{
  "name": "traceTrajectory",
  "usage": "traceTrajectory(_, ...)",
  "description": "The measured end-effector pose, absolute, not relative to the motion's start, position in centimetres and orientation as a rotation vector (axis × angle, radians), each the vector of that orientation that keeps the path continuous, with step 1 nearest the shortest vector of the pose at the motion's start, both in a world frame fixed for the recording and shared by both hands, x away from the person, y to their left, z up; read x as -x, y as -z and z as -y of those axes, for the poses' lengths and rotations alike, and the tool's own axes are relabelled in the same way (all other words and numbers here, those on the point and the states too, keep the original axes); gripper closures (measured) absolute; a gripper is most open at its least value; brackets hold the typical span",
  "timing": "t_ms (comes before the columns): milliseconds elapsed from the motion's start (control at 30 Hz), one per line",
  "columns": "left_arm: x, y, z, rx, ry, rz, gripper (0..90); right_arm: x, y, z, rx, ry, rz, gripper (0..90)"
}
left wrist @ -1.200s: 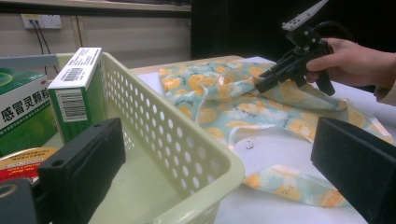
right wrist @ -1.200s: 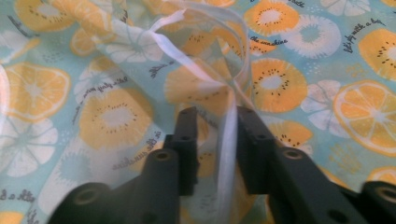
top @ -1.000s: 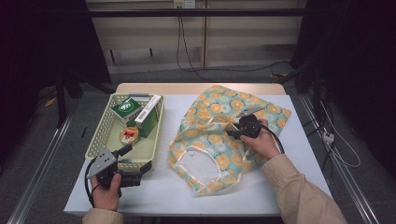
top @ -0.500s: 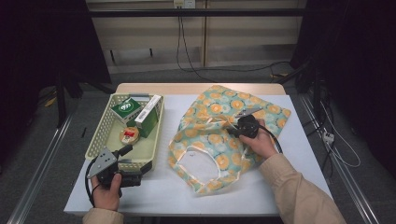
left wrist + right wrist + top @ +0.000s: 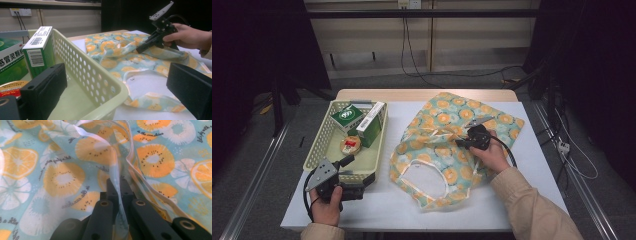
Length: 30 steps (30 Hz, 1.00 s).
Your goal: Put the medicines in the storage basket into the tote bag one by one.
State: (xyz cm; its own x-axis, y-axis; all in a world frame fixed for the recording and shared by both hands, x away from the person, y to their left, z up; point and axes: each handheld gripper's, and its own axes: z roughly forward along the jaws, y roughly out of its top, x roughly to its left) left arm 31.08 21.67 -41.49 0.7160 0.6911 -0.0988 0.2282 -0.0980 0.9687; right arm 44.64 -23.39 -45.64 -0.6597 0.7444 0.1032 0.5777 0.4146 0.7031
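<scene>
A teal cloth bag (image 5: 437, 150) printed with orange slices lies flat in the middle of the white table, its white-edged mouth toward the near side. My right gripper (image 5: 459, 142) rests on the bag's upper part. Its jaws have just been closing and now pinch a raised fold of the bag's (image 5: 62, 177) white-edged fabric, so the right gripper (image 5: 119, 192) is shut on it. My left gripper (image 5: 354, 176) stands open at the near corner of the pale green basket (image 5: 319, 150). One jaw sits inside the basket (image 5: 110, 90), the other outside, neither pressing.
The basket holds two green boxes (image 5: 347, 116) (image 5: 371, 122) and a round tin (image 5: 350, 145). The taller box (image 5: 40, 50) stands against the basket wall. The other hand's gripper (image 5: 140, 48) shows far off over the bag (image 5: 117, 60). Dark floor and cables surround the table.
</scene>
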Motion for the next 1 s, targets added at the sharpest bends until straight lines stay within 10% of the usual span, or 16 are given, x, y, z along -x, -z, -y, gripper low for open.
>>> traceTrajectory(733,-31.0,41.4,-21.5,-1.658,-0.456,-0.746,2.9,-41.7,44.1,22.7,-1.083,-1.176,-2.444,89.3)
traceTrajectory(1000,-31.1,41.5,-21.4,-1.666,-0.451,-0.745,2.9,-42.5,45.1,22.9,-1.074,-1.104,-2.399,70.6)
